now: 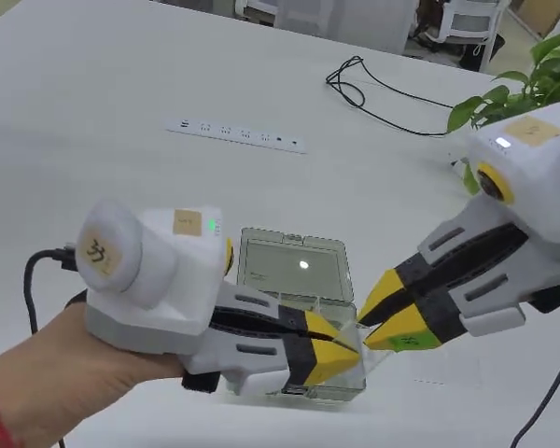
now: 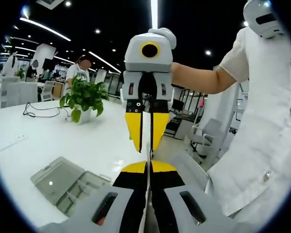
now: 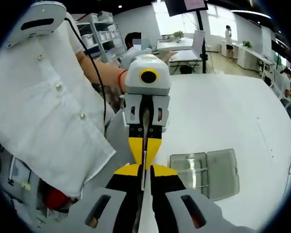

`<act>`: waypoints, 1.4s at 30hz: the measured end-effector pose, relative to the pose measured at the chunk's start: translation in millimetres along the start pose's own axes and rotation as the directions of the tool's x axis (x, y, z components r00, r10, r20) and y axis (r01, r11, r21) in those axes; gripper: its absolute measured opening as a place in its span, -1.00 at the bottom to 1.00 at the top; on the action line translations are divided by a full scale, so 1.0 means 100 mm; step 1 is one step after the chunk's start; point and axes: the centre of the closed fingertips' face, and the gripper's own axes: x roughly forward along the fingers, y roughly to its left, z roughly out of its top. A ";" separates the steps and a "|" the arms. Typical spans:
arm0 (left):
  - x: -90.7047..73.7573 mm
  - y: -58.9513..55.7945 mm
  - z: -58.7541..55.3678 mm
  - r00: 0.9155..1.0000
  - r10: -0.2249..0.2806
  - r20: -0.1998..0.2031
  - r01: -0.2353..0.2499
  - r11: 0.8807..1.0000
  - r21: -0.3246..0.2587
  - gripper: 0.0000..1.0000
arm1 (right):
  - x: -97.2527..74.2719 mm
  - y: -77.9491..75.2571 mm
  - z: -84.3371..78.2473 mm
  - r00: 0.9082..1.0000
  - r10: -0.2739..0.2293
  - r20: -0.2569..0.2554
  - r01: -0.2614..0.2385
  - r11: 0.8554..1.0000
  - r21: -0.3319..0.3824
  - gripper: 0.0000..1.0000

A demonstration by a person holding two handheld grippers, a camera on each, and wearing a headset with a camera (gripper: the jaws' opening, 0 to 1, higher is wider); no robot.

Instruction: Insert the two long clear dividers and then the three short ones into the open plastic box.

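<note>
The clear plastic box (image 1: 294, 266) lies open on the white table, lid flat toward the far side, its base partly hidden under the grippers. It also shows low in both gripper views (image 2: 68, 182) (image 3: 203, 172). My left gripper (image 1: 345, 350) and right gripper (image 1: 383, 322) meet tip to tip just above the box base. A thin clear divider (image 2: 148, 156) runs edge-on between both pairs of jaws, also seen as a pale strip (image 3: 144, 162). My left gripper (image 2: 148, 167) and right gripper (image 3: 144, 170) are both shut on it.
A white power strip (image 1: 235, 134) lies across the far table, with a black cable (image 1: 373, 98) looping behind it. A potted green plant (image 1: 527, 79) stands at the far right. Office chairs and other people are in the background.
</note>
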 end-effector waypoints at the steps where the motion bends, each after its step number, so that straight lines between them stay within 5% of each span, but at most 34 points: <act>1: -0.01 0.01 0.00 1.000 0.003 0.002 -0.003 1.000 0.001 -1.00 | 0.00 0.00 -0.02 1.000 0.004 -0.004 -0.004 1.000 -0.004 -0.85; 17: -0.03 -0.04 0.00 1.000 -0.003 0.017 0.002 1.000 0.017 -1.00 | 0.06 0.08 -0.02 0.999 0.049 -0.015 -0.049 0.999 -0.016 -0.93; 42: -0.12 0.02 -0.06 0.999 0.043 -0.001 -0.043 0.999 0.023 -0.98 | 0.07 0.00 0.00 1.000 -0.012 0.001 0.012 1.000 -0.003 -0.94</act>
